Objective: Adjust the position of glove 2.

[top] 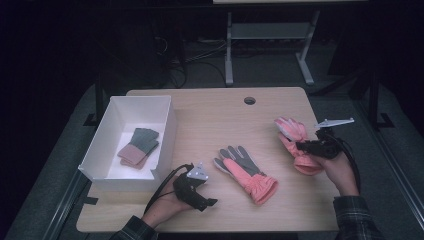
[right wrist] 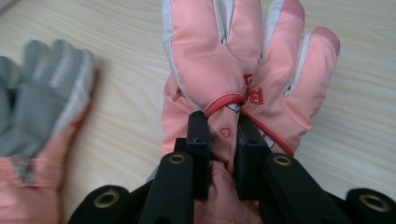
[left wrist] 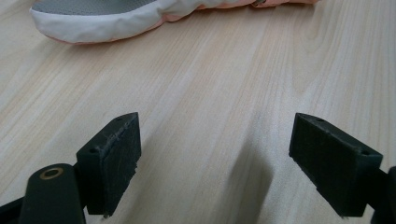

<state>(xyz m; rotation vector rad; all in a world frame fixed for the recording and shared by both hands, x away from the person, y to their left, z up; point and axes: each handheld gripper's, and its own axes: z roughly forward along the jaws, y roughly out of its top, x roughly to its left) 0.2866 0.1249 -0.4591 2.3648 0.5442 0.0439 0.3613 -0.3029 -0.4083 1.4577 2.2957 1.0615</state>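
A pink glove point(top: 292, 132) lies at the right of the wooden table point(top: 210, 115), fingers pointing away. My right gripper point(top: 299, 146) is shut on it. In the right gripper view the two black jaws point(right wrist: 223, 128) pinch a fold of the pink glove point(right wrist: 233, 60) near its wrist. A second glove point(top: 245, 172), grey-palmed with a coral cuff, lies flat in the middle of the table, and shows as the grey-palmed glove point(right wrist: 37, 107) to the left. My left gripper point(top: 207, 202) rests near the front edge, its jaws point(left wrist: 229, 163) open over bare wood, the glove's white edge point(left wrist: 102, 21) beyond them.
A white open box point(top: 115, 112) stands at the table's left with a folded grey and pink pair of gloves point(top: 139, 146) inside. A round cable hole point(top: 249, 100) sits near the far edge. A metal desk frame point(top: 270, 35) stands on the floor behind.
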